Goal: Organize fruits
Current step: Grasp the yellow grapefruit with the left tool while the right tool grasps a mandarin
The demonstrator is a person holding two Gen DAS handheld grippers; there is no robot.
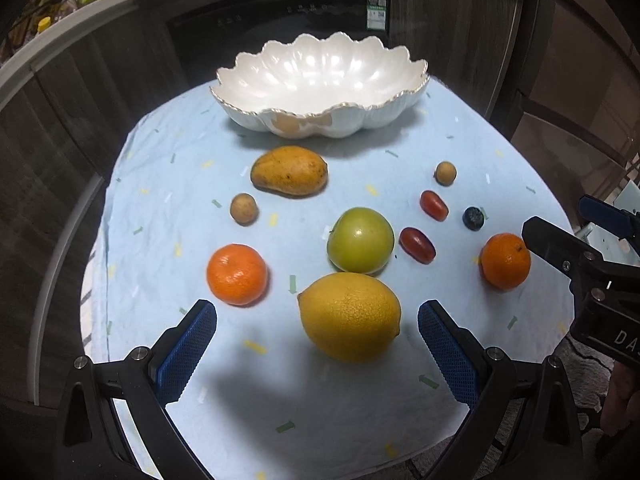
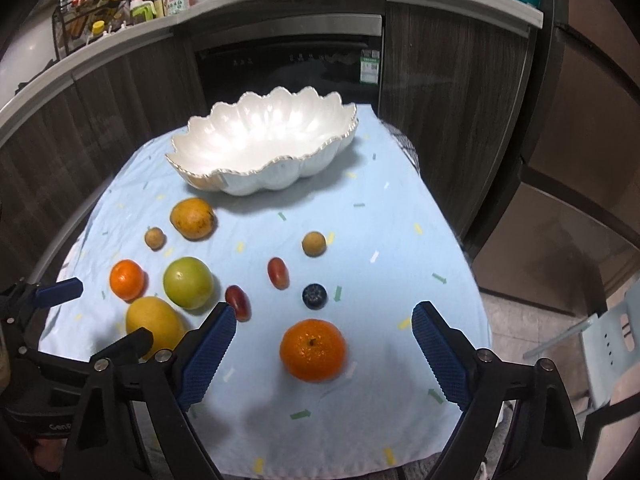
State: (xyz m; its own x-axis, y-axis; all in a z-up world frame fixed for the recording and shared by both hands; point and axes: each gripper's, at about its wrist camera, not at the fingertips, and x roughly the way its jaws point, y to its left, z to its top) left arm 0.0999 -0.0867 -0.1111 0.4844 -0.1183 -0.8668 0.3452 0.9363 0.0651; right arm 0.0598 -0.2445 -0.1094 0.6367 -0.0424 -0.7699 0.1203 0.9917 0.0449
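A white scalloped bowl [image 1: 320,80] stands empty at the table's far side; it also shows in the right wrist view [image 2: 264,148]. Fruits lie on the light blue cloth: a lemon [image 1: 349,316], a green apple [image 1: 360,245], a mango [image 1: 289,171], two oranges [image 1: 237,274] [image 1: 505,261], two red grapes [image 1: 417,245], a blueberry [image 1: 473,218] and two small brown fruits [image 1: 243,209]. My left gripper [image 1: 318,320] is open, its fingers either side of the lemon. My right gripper [image 2: 323,328] is open around the right orange [image 2: 313,349].
A dark oven front [image 2: 288,68] and wooden cabinets stand behind the table. A counter shelf with bottles [image 2: 120,4] runs above. The cloth's edges [image 2: 472,280] drop off right and front. A light chair [image 2: 612,340] stands at right.
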